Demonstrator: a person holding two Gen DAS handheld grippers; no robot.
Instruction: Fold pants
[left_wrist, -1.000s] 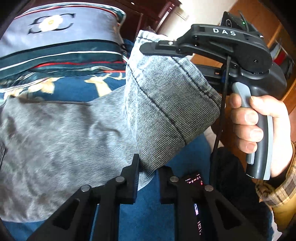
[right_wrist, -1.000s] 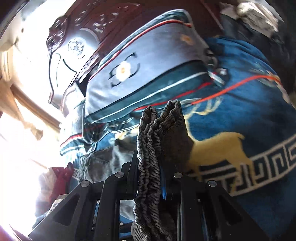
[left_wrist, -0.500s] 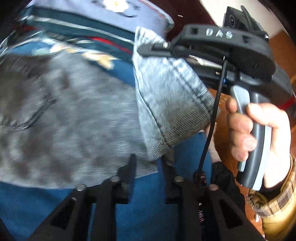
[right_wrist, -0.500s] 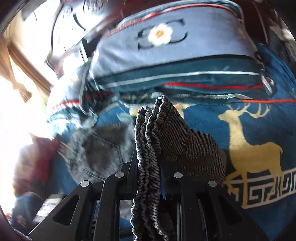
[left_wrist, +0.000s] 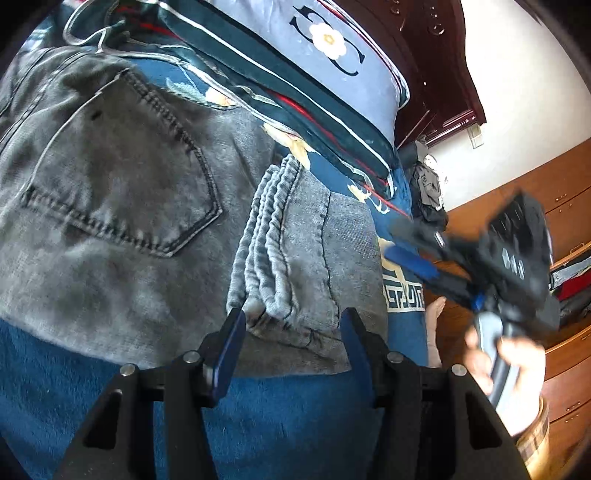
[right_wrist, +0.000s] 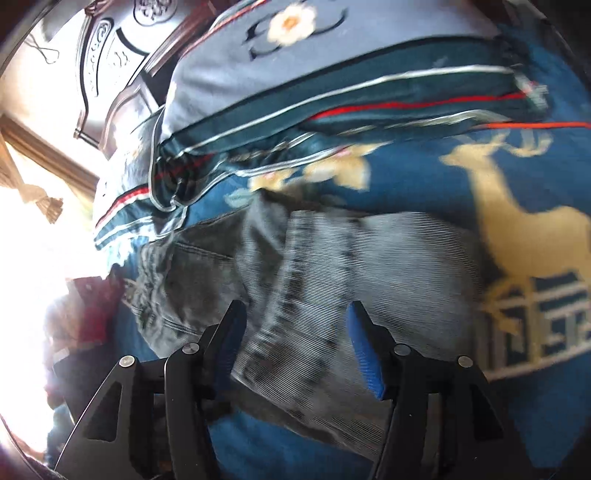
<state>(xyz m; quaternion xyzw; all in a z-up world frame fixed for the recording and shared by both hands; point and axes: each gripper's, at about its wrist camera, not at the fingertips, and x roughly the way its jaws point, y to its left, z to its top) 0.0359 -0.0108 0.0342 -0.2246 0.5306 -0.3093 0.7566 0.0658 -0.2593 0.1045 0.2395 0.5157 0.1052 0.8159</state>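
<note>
Pants (left_wrist: 122, 206): grey denim, lying folded on the blue blanket (left_wrist: 280, 424); back pocket faces up at left, stacked leg hems (left_wrist: 269, 251) on top at centre.
Left gripper (left_wrist: 291, 339): jaws opening, pads clear of the cloth; the hem edge lies between them.
Right gripper (right_wrist: 295, 343): jaws opening, nothing clamped; the folded leg lies between and below them.
Pillow (left_wrist: 314, 62): beyond the pants, against the dark headboard (right_wrist: 110, 66).
Hand (left_wrist: 517, 365): at far right in the left view, blurred, holding the right gripper's handle.
</note>
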